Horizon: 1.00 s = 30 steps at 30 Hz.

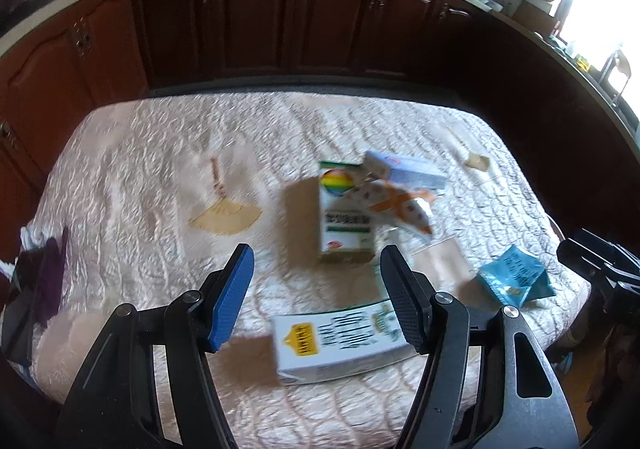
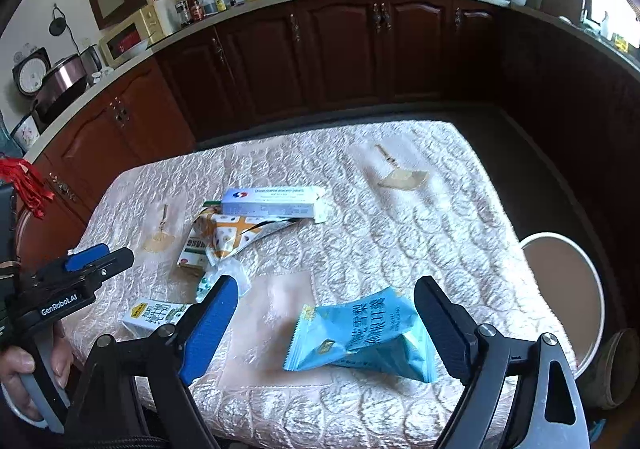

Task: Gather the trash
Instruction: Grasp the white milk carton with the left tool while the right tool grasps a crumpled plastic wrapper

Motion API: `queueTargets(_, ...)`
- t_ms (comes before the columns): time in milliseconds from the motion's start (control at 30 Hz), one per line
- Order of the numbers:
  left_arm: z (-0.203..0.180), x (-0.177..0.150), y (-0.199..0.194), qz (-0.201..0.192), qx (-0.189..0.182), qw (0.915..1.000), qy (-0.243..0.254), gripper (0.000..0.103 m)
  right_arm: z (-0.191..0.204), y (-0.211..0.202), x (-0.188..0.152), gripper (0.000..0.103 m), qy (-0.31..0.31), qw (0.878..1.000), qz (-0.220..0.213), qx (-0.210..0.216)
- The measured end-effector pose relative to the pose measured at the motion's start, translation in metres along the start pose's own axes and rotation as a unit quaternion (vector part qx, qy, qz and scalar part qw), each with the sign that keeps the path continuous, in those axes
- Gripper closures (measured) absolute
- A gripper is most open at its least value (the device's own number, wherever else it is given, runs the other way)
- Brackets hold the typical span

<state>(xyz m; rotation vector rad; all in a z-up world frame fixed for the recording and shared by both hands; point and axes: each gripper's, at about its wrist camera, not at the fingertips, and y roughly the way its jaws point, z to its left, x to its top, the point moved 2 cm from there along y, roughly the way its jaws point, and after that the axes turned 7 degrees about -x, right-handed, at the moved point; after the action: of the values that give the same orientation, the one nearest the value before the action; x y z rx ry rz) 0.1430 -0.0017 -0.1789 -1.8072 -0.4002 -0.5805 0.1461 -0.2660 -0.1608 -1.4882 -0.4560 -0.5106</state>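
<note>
Trash lies on a table with a cream quilted cloth (image 1: pixel 160 153). My left gripper (image 1: pixel 316 289) is open, hovering just above a white milk carton (image 1: pixel 340 345) lying on its side. Beyond it lie a white-green box with a rainbow ball (image 1: pixel 344 221), an orange-patterned wrapper (image 1: pixel 396 205) and a long white-blue box (image 1: pixel 408 169). My right gripper (image 2: pixel 324 313) is open, straddling a blue snack bag (image 2: pixel 360 337) from above without touching it. The carton (image 2: pixel 152 313), wrapper (image 2: pixel 236 233), long box (image 2: pixel 272 201) and the left gripper (image 2: pixel 96 261) also show in the right wrist view.
Dark wooden kitchen cabinets (image 2: pixel 340 57) run behind the table, with a counter of bottles, pots and a cooker. A round white stool (image 2: pixel 568 289) stands right of the table. A crumpled clear plastic piece (image 2: pixel 224 277) lies near the carton. The blue bag (image 1: pixel 516 277) shows in the left wrist view.
</note>
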Motion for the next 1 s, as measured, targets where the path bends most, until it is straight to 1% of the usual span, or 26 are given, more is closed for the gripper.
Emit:
queueTargets(200, 0.02, -0.007, 0.005, 0.012, 0.013, 0.9997, -0.015, 0.038, 0.012, 0.024, -0.007, 0.015, 0.0, 0.998, 0.038, 0.045)
queueTargets(400, 0.034, -0.012, 0.007, 0.017, 0.019, 0.9992, -0.031, 0.038, 0.039, 0.059, -0.011, 0.016, 0.005, 0.991, 0.087, 0.103)
queueTargets(500, 0.04, -0.013, 0.008, 0.02, 0.019, 0.9991, -0.034, 0.038, 0.059, 0.081, -0.01, 0.022, 0.004, 0.985, 0.11, 0.131)
queueTargets(567, 0.043, -0.015, 0.007, 0.022, 0.017, 0.9989, -0.036, 0.038, 0.07, 0.092, -0.009, 0.026, 0.004, 0.983, 0.12, 0.14)
queueTargets(667, 0.045, -0.016, 0.006, 0.028, 0.008, 0.999, -0.033, 0.038, 0.087, 0.112, -0.008, 0.035, 0.008, 0.977, 0.141, 0.157)
queueTargets(733, 0.043, -0.018, 0.005, 0.032, -0.008, 0.9991, -0.025, 0.038, 0.096, 0.124, -0.01, 0.05, 0.008, 0.974, 0.152, 0.167)
queueTargets(767, 0.042, -0.019, 0.005, 0.037, -0.018, 0.999, -0.018, 0.038, 0.1, 0.132, -0.011, 0.055, 0.006, 0.974, 0.156, 0.164)
queueTargets(833, 0.038, -0.02, 0.006, 0.044, -0.031, 0.9985, -0.004, 0.038, 0.099, 0.137, -0.014, 0.068, -0.001, 0.976, 0.156, 0.151)
queueTargets(933, 0.031, -0.024, 0.009, 0.053, -0.043, 0.9975, 0.018, 0.037, 0.088, 0.128, -0.013, 0.075, 0.0, 0.979, 0.141, 0.145)
queueTargets(1000, 0.025, -0.025, 0.013, 0.062, -0.059, 0.9959, 0.029, 0.037, 0.074, 0.115, -0.01, 0.076, -0.007, 0.983, 0.126, 0.133)
